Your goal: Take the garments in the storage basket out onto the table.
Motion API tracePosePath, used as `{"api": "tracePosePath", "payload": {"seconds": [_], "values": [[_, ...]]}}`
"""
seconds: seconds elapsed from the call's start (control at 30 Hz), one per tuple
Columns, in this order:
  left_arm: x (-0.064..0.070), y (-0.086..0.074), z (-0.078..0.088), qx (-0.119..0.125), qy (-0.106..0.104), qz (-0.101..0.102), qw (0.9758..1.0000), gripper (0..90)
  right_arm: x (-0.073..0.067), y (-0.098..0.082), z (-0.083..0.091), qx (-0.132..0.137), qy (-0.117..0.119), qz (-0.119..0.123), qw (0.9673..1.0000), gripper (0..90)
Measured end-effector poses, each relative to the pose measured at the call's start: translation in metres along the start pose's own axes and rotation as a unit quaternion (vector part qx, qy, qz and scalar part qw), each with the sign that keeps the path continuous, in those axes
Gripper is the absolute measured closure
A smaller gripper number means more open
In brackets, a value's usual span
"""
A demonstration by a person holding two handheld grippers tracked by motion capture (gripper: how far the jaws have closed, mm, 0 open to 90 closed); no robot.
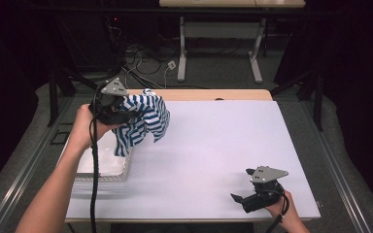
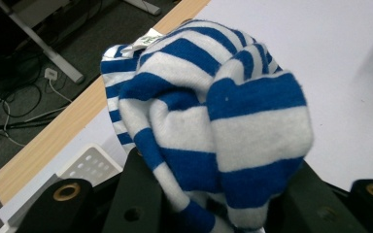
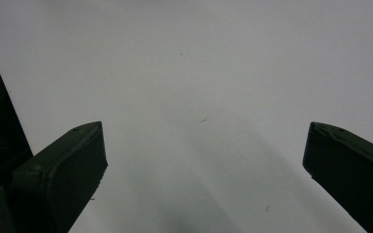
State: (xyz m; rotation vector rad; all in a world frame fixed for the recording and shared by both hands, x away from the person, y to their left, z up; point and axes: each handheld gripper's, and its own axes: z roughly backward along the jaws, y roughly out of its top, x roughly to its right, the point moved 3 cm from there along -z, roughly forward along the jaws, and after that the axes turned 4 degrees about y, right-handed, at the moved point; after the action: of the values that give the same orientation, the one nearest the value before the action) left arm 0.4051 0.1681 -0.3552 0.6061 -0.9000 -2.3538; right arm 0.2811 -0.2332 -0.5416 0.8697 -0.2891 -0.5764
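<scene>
A blue-and-white striped cloth (image 1: 145, 121) hangs bunched above the table's left side. My left gripper (image 1: 128, 116) is shut on it and holds it clear of the surface. In the left gripper view the striped cloth (image 2: 213, 121) bulges between the two black jaws, with a small white label at its top. My right gripper (image 1: 240, 191) rests low near the table's front right corner, and a hand holds it there. In the right gripper view my right gripper (image 3: 204, 160) stands open over bare white table, nothing between its fingers (image 3: 73, 165).
A white perforated basket (image 1: 104, 165) sits at the table's left front, just under the hanging cloth. The white tabletop (image 1: 213, 141) has a wooden strip along its far edge. Cables and table legs lie on the floor beyond.
</scene>
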Motion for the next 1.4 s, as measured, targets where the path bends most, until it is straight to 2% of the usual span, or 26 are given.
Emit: {"api": "tracePosePath", "payload": {"seconds": [0.7, 0.87, 0.97, 1.4], "values": [[0.022, 0.008, -0.025, 0.014, -0.030, -0.013, 0.9994, 72.2, -0.001, 0.001, 0.001, 0.006, -0.003, -0.002, 1.0000, 2.0], [0.027, 0.008, -0.031, 0.009, -0.039, -0.011, 0.9991, 72.2, 0.000, 0.000, 0.002, 0.002, -0.003, 0.000, 1.0000, 2.1], [0.030, 0.008, -0.036, 0.005, -0.045, -0.016, 0.9989, 72.2, 0.000, 0.000, 0.001, 0.005, -0.004, 0.001, 1.0000, 2.2], [0.038, 0.011, -0.051, 0.002, -0.054, -0.024, 0.9982, 72.2, 0.000, 0.000, 0.002, 0.003, -0.006, 0.003, 1.0000, 2.3]]}}
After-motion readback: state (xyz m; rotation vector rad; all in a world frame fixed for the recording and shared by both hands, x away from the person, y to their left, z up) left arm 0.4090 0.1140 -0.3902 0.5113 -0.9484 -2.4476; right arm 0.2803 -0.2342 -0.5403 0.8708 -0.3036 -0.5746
